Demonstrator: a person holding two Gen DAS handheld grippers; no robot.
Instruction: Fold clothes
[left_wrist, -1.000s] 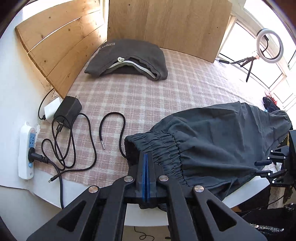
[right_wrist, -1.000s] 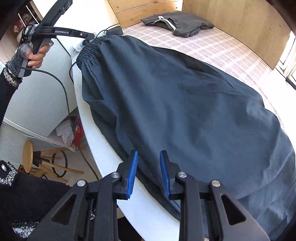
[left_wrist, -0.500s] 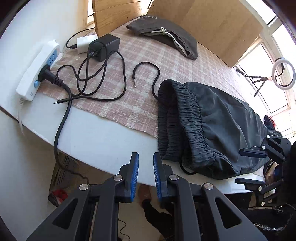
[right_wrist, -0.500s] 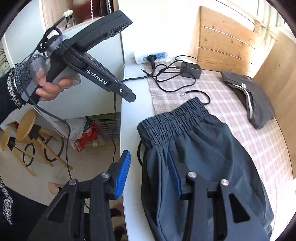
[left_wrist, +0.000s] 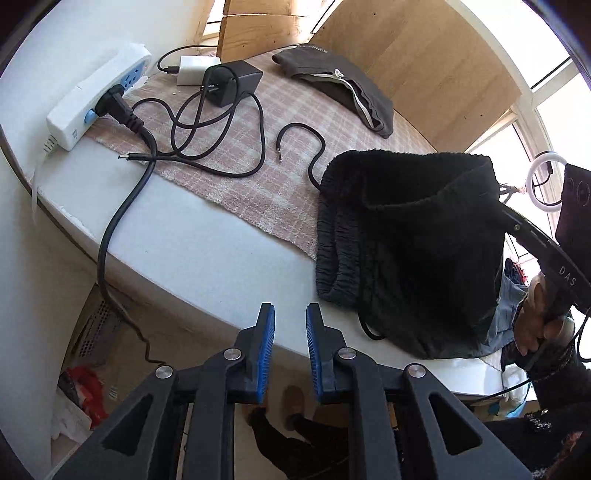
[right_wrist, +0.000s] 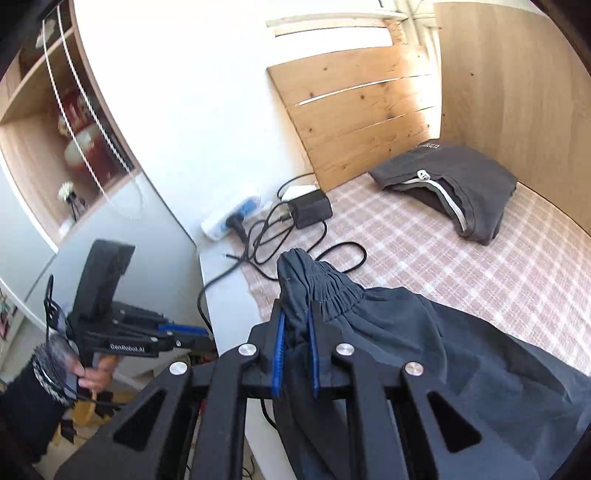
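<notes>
Now the right gripper (right_wrist: 295, 332) has its blue pads clamped on the elastic waistband of the dark shorts (right_wrist: 461, 369), lifting that end off the table (left_wrist: 192, 266). The left gripper (left_wrist: 290, 332) hangs released and empty off the table edge, the shorts up at its two o'clock. They trail away toward the right gripper's four o'clock, gathered waist puckered, fabric limp and creased.

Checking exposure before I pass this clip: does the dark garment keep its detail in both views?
Left wrist: the dark shorts are backlit by blown-out windows, nearly black, folds lost. Right wrist: evenly lit, gathered waistband crisp between the right gripper pads.
</notes>
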